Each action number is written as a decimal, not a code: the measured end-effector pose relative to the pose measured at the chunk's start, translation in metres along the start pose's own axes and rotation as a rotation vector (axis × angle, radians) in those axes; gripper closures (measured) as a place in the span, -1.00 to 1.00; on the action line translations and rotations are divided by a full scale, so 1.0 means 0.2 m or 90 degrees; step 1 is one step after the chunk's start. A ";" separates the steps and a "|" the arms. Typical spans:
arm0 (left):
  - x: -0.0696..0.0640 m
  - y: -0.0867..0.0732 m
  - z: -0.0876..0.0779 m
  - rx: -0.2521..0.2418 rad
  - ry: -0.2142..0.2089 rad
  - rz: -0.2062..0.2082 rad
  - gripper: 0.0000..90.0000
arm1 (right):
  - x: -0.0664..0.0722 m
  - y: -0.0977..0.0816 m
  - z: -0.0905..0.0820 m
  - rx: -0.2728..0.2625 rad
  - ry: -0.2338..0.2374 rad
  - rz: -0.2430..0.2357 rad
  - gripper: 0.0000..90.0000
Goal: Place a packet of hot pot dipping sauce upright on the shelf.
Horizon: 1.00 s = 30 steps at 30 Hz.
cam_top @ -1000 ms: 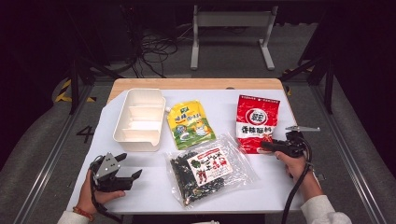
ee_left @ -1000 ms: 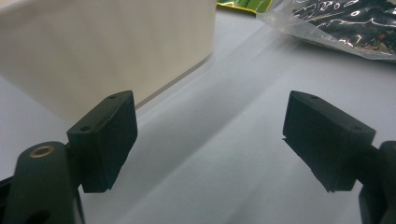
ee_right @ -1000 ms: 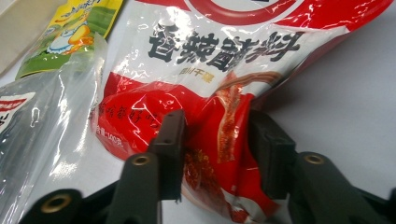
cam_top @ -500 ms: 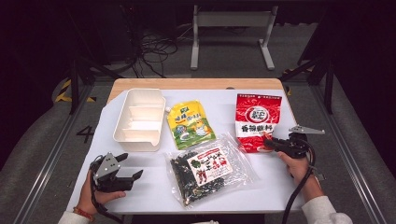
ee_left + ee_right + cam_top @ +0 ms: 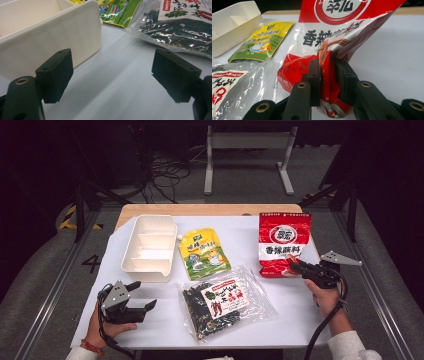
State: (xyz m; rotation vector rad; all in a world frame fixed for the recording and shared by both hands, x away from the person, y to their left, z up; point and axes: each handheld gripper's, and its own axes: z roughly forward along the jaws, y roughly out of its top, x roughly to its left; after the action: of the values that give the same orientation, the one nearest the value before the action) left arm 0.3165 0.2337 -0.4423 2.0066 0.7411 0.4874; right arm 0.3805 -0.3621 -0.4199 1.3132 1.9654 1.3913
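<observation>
A red and white snack bag [image 5: 282, 242] lies at the table's right. My right gripper [image 5: 296, 266] is shut on its near lower corner; in the right gripper view the bag [image 5: 342, 37] is pinched and creased between the jaws of this gripper [image 5: 327, 75]. My left gripper [image 5: 142, 295] rests open at the front left, near the white divided tray [image 5: 149, 249]. In the left gripper view this gripper [image 5: 112, 72] holds nothing, with the tray [image 5: 45, 42] just ahead on the left.
A yellow-green pouch [image 5: 202, 252] lies beside the tray. A clear bag of dark seaweed [image 5: 222, 300] lies at the front middle. The white table [image 5: 240, 227] ends close behind my hands; dark floor, cables and a metal stand lie beyond.
My right gripper moved forward onto the red bag's near corner and shut on it, lifting and creasing that edge. The left gripper stayed put.
</observation>
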 end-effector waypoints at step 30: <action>-0.29 0.43 0.39 -0.013 -0.192 0.036 -0.68 | 0.66 0.04 0.14 -0.022 0.212 -0.153 0.66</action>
State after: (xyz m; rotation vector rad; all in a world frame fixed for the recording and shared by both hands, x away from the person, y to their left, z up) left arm 0.3464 0.1105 -0.4101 2.0264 0.4929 0.2154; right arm 0.3415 -0.2337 -0.3988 0.8346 2.2127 1.5915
